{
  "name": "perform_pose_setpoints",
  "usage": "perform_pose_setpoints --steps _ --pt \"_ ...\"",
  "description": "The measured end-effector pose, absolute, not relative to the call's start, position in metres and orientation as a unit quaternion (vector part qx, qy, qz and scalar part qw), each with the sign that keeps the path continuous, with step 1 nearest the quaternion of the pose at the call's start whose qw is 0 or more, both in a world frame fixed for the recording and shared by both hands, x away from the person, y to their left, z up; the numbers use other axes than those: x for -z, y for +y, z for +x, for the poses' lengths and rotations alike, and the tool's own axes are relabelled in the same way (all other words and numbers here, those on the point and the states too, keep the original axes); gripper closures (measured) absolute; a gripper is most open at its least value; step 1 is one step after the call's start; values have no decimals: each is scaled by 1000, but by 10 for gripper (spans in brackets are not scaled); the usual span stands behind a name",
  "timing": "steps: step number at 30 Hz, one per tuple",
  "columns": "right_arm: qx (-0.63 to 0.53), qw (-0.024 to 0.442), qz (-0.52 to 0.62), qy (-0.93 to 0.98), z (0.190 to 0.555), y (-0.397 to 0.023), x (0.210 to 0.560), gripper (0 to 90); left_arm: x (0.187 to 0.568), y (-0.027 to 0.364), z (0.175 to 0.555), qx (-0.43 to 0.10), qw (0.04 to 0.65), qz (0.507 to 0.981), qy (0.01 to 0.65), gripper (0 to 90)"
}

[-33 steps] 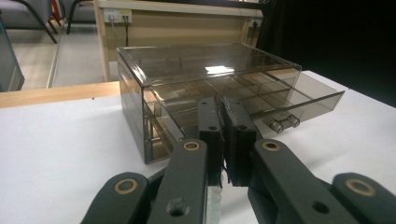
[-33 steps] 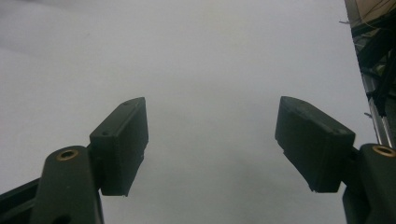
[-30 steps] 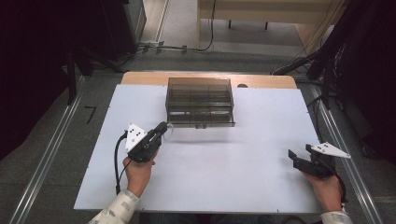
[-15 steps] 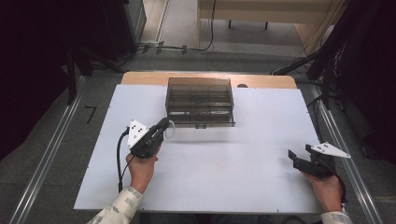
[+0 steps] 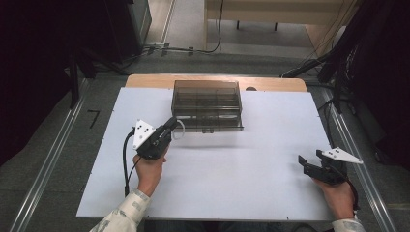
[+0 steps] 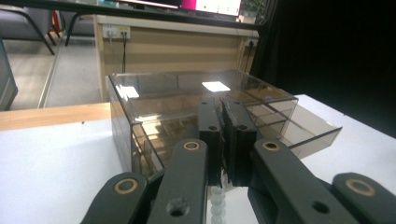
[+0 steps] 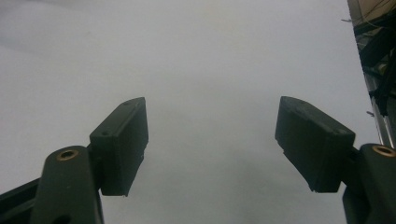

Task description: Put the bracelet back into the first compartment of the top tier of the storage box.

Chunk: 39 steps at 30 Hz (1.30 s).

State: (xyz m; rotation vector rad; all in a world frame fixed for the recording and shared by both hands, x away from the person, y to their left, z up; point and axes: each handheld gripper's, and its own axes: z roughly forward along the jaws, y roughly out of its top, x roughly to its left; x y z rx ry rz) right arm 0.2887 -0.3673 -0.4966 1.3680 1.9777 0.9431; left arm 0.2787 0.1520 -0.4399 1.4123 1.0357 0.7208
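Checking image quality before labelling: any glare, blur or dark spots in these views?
High view: sharp enough, but both sides fall into black. Left gripper view: ceiling lights glare off the box lid; the shut left gripper is soft up close, and the bead string it pinches is blurred. Right gripper view: the open right gripper is fairly crisp, and the table is a flat grey haze.

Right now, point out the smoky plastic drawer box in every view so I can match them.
High view: drawer box at the table's far centre, its drawer pulled toward the person.
Left gripper view: drawer box straight ahead, centre, drawer out at right.
Right gripper view: faces white tabletop.
Shared landmark: the white tabletop.
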Motion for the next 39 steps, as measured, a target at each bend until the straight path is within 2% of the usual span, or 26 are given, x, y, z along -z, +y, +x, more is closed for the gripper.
perform_pose_setpoints --steps 39 --pt "-346 275 510 738 289 -367 497 239 425 146 291 -314 617 577 434 874"
